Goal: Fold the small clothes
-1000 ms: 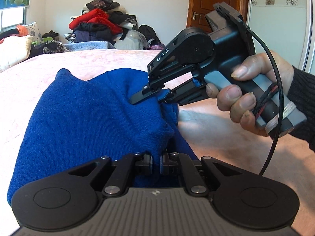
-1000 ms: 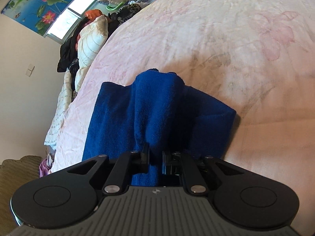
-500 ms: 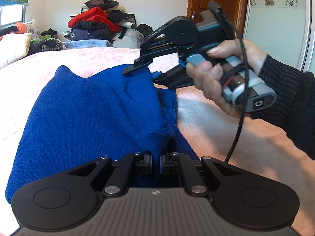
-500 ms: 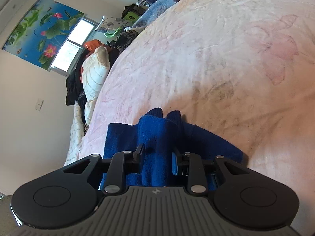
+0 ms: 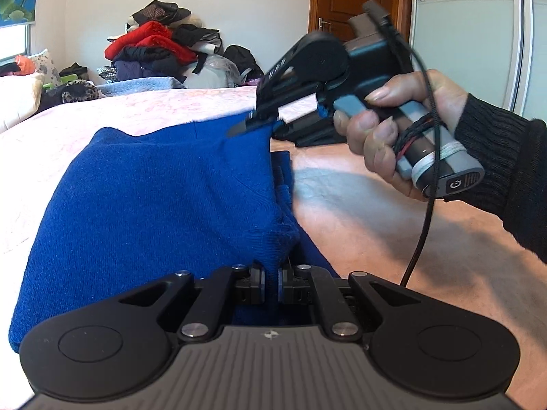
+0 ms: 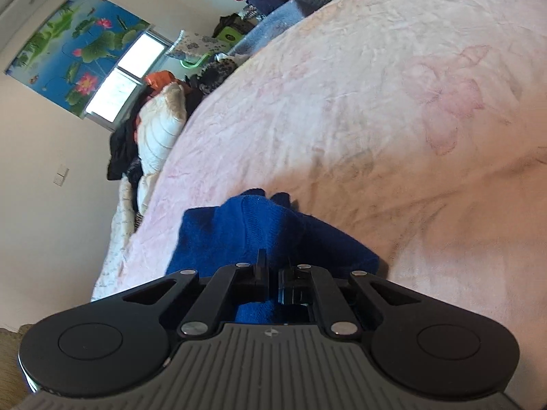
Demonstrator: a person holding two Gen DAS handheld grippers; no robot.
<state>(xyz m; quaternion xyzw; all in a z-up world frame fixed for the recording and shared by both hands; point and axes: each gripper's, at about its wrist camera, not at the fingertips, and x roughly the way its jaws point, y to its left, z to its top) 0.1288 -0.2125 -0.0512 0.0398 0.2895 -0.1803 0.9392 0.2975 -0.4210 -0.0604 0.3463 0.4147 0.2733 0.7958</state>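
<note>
A blue knitted garment (image 5: pixel 154 201) lies on the pink bed, with its near and right edges lifted. My left gripper (image 5: pixel 271 282) is shut on the garment's near edge. In the left wrist view my right gripper (image 5: pixel 259 124), held in a hand, pinches the garment's far right corner and holds it above the bed. In the right wrist view the right gripper (image 6: pixel 271 280) is shut on the blue cloth (image 6: pixel 259 232), which bunches up in front of its fingers.
The pink bedspread (image 6: pixel 376 102) stretches around the garment. A pile of red and dark clothes (image 5: pixel 154 48) sits at the far end. Pillows and clothes (image 6: pixel 160 133) lie by the window. A wooden door (image 5: pixel 355 3) and a wardrobe panel (image 5: pixel 468 34) stand on the right.
My right gripper opened and shifted on the garment's far right edge, then shut on it again and lifted it higher. My left gripper kept its hold on the near edge.
</note>
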